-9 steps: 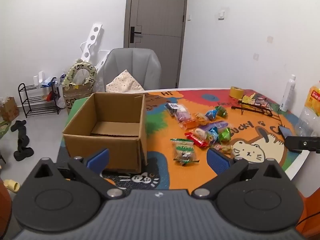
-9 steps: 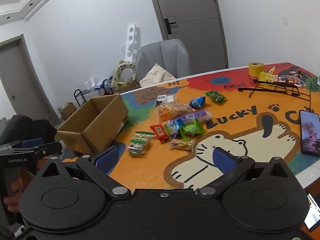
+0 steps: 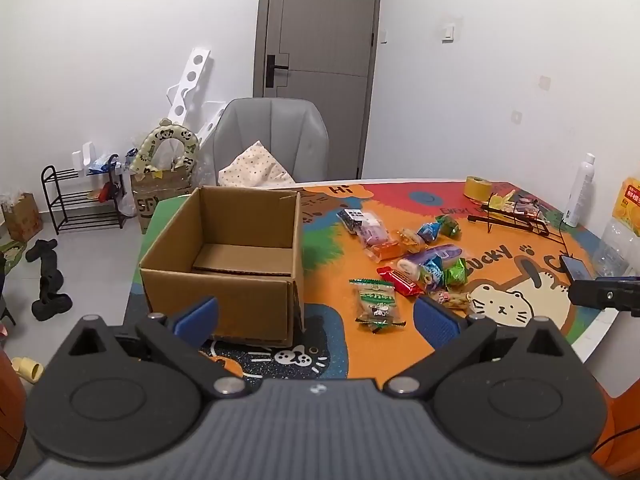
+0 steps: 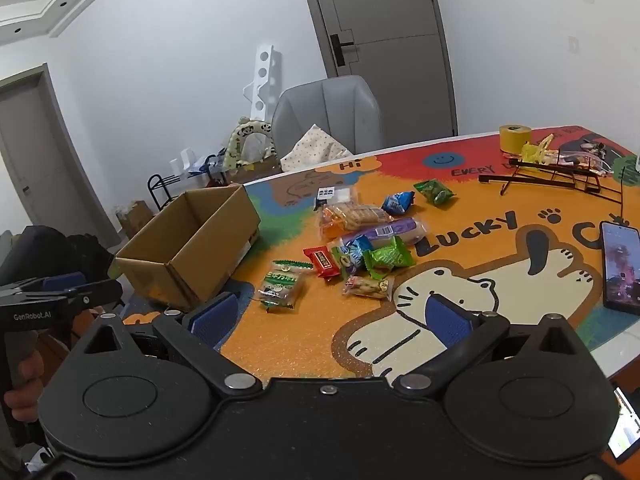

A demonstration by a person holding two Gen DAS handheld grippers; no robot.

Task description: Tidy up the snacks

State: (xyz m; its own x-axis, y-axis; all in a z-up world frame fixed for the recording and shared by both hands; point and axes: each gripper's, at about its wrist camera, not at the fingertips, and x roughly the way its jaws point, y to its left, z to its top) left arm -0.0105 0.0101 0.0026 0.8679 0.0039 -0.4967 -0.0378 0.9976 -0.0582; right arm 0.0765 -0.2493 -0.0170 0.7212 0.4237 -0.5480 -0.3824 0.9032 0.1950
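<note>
Left wrist view: left claw (image 3: 316, 318) spread wide, nothing between blue pads (image 3: 198, 314), held level above the near tabletop (image 3: 400, 344) edge, just in front of the cardboard box (image 3: 224, 264). Snacks (image 3: 412, 256) scattered right of the box, green-white packet (image 3: 376, 304) nearest it. Right wrist view: right claw (image 4: 332, 316) likewise spread and holding nothing, hovering low, well right of the box, aimed at the same snacks (image 4: 360, 240). Phone (image 4: 620, 266) far right of the box.
</note>
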